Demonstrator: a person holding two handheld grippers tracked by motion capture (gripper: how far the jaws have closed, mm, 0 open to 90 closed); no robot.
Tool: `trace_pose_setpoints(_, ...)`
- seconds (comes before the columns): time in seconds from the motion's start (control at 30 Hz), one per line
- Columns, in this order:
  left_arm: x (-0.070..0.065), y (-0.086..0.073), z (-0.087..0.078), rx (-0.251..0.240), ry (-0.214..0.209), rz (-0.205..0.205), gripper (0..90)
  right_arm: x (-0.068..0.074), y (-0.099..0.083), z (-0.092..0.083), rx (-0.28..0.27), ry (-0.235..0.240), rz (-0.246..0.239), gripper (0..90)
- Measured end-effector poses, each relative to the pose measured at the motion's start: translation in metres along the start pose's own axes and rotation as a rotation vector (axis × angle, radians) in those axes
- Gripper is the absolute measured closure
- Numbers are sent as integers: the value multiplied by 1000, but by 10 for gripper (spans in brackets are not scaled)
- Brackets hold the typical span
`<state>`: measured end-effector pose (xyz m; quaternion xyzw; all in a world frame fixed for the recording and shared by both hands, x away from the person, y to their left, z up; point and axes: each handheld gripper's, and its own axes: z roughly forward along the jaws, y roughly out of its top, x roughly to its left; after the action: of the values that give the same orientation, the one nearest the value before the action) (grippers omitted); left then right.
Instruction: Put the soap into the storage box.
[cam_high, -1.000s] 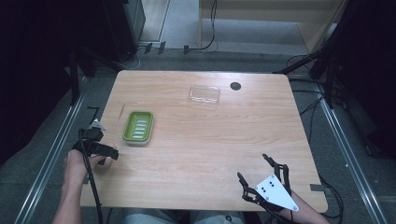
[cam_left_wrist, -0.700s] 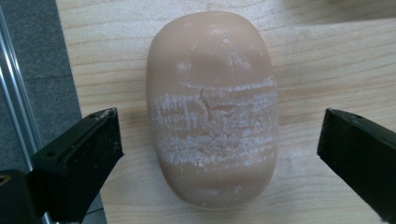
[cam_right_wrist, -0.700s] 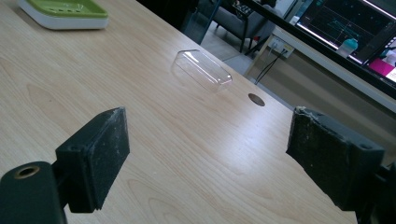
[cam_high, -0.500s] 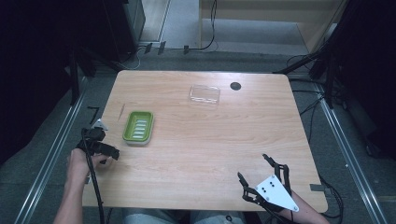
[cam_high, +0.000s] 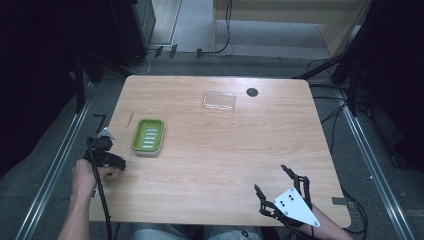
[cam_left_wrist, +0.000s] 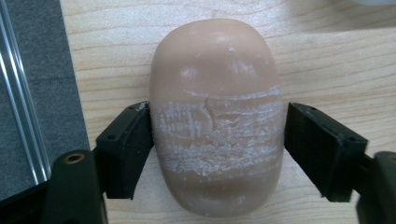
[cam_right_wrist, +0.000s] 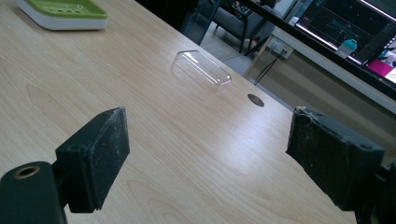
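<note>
The left tool straddles the soap on the bench, jaws barely touching, not yet lifted toward the green dish ahead; right tool spread, idle

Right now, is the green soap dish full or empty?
Empty. In the high view the green soap dish shows only its bare ribbed insert. The soap bar lies on the table between the left hand-held gripper's jaws.

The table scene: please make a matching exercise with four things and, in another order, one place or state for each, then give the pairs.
1. pink oval soap bar
2. green ribbed soap dish
3. clear plastic lid
4. right gripper

a. open over bare wood
b. far side, beside a dark round hole
c. between the left gripper's jaws
d. left part of the table, nothing in it

Pairs: 1-c, 2-d, 3-b, 4-a
</note>
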<state>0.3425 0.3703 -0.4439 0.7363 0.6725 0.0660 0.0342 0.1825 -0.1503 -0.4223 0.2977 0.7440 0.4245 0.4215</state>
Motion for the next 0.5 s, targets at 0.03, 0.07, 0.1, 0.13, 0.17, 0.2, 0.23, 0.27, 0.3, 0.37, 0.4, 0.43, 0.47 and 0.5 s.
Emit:
trace_pose_setpoints(0.03,0,0,0,2,3,1,284,0,0,0,0,-1,0,132)
trace_pose_setpoints(0.07,0,0,0,0,4,-2,288,0,0,0,0,0,0,133)
trace_pose_setpoints(0.1,0,0,0,2,3,-2,294,0,0,0,0,-1,0,133)
trace_pose_setpoints(0.13,1,0,0,2,4,-3,304,0,0,0,-1,-1,0,132)
trace_pose_setpoints(0.17,1,0,0,2,3,-4,308,0,0,0,-1,-1,0,133)
trace_pose_setpoints(0.2,1,-1,0,0,3,-4,308,0,0,0,-1,-1,0,133)
trace_pose_setpoints(0.23,1,-1,0,0,3,-4,309,0,0,0,-1,-1,-1,133)
trace_pose_setpoints(0.27,1,0,0,1,3,-3,310,0,0,0,-2,-2,-1,132)
trace_pose_setpoints(0.3,1,0,1,1,3,-2,310,0,0,0,-1,-2,-1,132)
trace_pose_setpoints(0.37,1,0,1,1,4,0,312,0,0,0,-1,-2,-1,133)
trace_pose_setpoints(0.4,1,-1,1,1,4,2,312,0,0,0,-1,-3,-1,132)
trace_pose_setpoints(0.43,1,-1,1,1,3,0,313,0,0,0,-2,-2,-1,132)
trace_pose_setpoints(0.47,1,-1,1,2,3,-1,313,0,0,0,-1,-3,-2,133)
trace_pose_setpoints(0.5,1,-1,2,2,2,-2,313,0,0,0,-1,-2,-1,132)
